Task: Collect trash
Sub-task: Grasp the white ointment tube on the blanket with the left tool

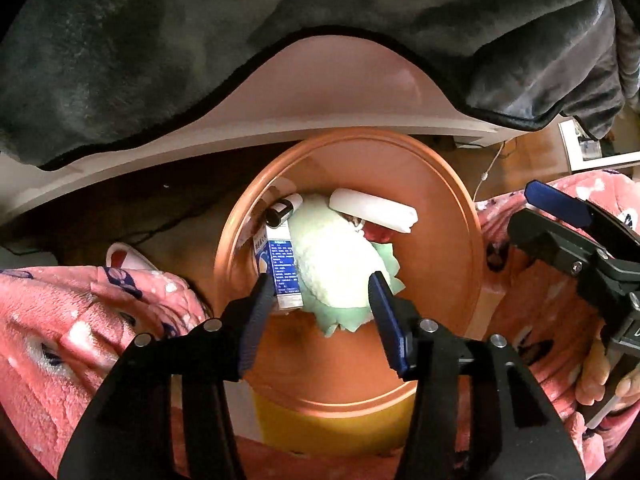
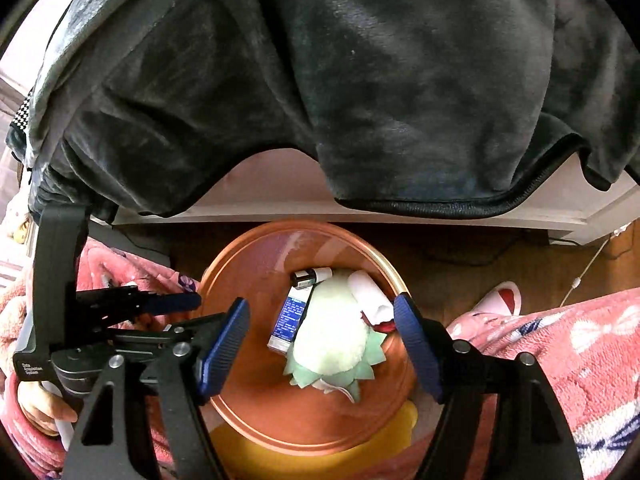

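The orange bin (image 1: pixel 460 216) stands below a dark blanket (image 1: pixel 160 60), between pink-pyjama knees (image 2: pixel 560 352). Inside it lie four pieces of trash: one blue-and-white carton (image 2: pixel 289 316), one black-capped tube (image 2: pixel 310 277), one white roll (image 2: pixel 370 294) and one green-edged cloth (image 2: pixel 332 344). Above the bin, left gripper (image 1: pixel 320 292) and right gripper (image 2: pixel 322 328) both hang with jaws apart, holding nothing.

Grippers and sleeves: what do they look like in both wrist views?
Both are black, angular two-finger tools with silver pivot bolts. The left gripper and right gripper carry ribbed blue pads on the fingers' inner faces. A small white printed label sits on the left unit's black body. The person wears fluffy pink sleeves patterned with white bows and dark blue motifs.
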Action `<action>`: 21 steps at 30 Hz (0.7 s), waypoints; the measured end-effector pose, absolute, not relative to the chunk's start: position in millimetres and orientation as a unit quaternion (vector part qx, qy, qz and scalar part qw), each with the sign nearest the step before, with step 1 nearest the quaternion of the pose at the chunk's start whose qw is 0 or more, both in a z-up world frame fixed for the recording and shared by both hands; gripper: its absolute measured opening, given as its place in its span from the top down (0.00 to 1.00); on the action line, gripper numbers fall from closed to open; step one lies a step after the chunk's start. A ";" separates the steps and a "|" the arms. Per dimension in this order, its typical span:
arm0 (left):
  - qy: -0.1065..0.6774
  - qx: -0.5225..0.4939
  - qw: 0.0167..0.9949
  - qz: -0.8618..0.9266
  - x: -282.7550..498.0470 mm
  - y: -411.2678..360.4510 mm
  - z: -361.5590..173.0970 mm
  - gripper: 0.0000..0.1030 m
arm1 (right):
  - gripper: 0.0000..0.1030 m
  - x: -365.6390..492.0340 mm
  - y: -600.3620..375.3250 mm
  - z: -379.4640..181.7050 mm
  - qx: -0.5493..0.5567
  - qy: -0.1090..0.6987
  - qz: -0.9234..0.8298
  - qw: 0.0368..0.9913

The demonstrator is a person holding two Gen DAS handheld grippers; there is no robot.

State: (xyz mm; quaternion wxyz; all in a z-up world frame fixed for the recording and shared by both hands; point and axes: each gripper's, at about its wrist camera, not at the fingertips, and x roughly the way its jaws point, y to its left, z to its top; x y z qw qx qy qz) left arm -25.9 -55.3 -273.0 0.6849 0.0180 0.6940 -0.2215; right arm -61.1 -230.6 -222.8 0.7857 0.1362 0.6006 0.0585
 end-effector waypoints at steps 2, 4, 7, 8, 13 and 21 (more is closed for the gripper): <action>0.692 0.017 0.687 -0.221 -26.0 -54.6 -272.3 0.52 | 0.29 -61.5 -231.6 -222.3 0.137 0.599 0.057 0.787; 0.689 0.018 0.690 -0.219 -26.2 -54.0 -270.7 0.52 | 0.28 -61.8 -232.2 -221.2 0.137 0.598 0.054 0.788; 0.680 0.022 0.700 -0.216 -27.4 -52.5 -264.3 0.52 | 0.28 -62.3 -234.0 -219.7 0.138 0.596 0.051 0.789; 0.673 0.025 0.707 -0.216 -28.3 -52.1 -258.6 0.52 | 0.28 -62.2 -234.4 -219.4 0.139 0.596 0.050 0.790; 0.627 0.031 0.746 -0.225 -30.9 -46.4 -214.9 0.52 | 0.28 -63.0 -235.6 -217.1 0.141 0.591 0.049 0.793; 0.524 0.023 0.813 -0.251 -14.1 -36.3 -95.1 0.47 | 0.27 -63.7 -235.8 -215.7 0.146 0.585 0.057 0.796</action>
